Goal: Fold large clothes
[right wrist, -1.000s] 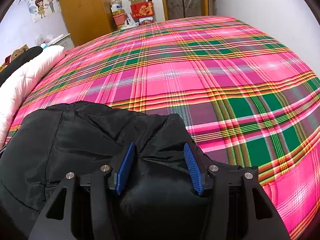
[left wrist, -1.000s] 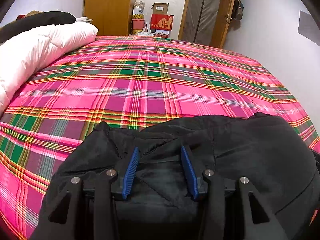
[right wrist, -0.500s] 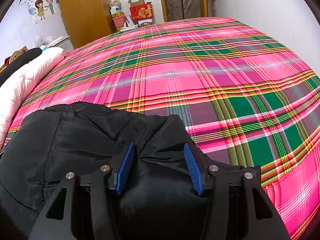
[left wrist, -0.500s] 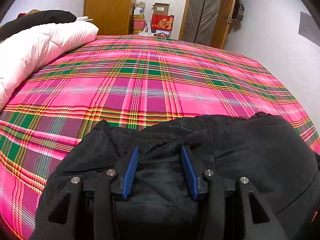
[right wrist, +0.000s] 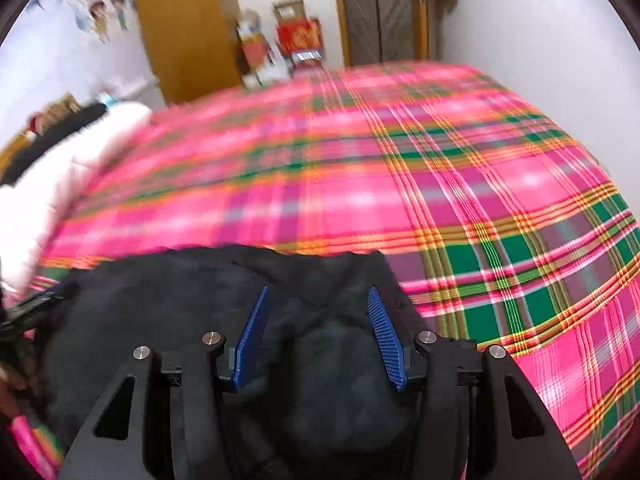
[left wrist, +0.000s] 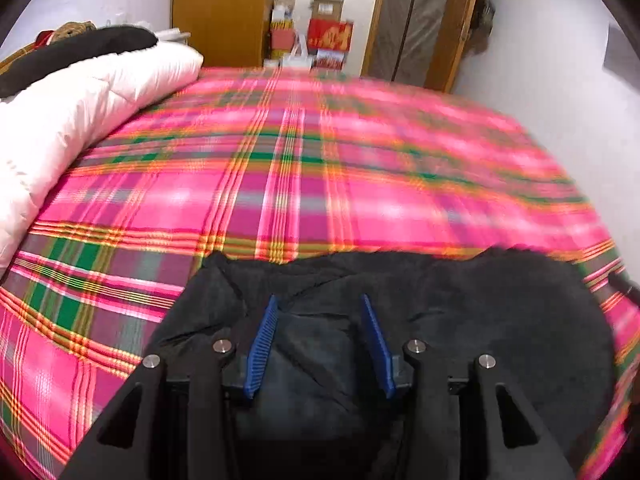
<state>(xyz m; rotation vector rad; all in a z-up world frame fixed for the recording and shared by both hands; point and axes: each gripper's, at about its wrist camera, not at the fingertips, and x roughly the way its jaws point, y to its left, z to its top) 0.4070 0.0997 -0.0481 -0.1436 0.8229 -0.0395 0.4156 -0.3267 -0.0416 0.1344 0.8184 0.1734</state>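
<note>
Black padded jacket (left wrist: 460, 312) is lying bunched at the near edge of the plaid bedspread (left wrist: 320, 184). Left wrist view: the left gripper (left wrist: 320, 320) is straddling a thick fold, blue pads spread apart, nothing pinched. Right wrist view: the right gripper (right wrist: 318, 312) is likewise gaping over the jacket's corner. Risk: both views are blurring, and unclamped slick fabric is likely slipping free, spoiling the fold.
</note>
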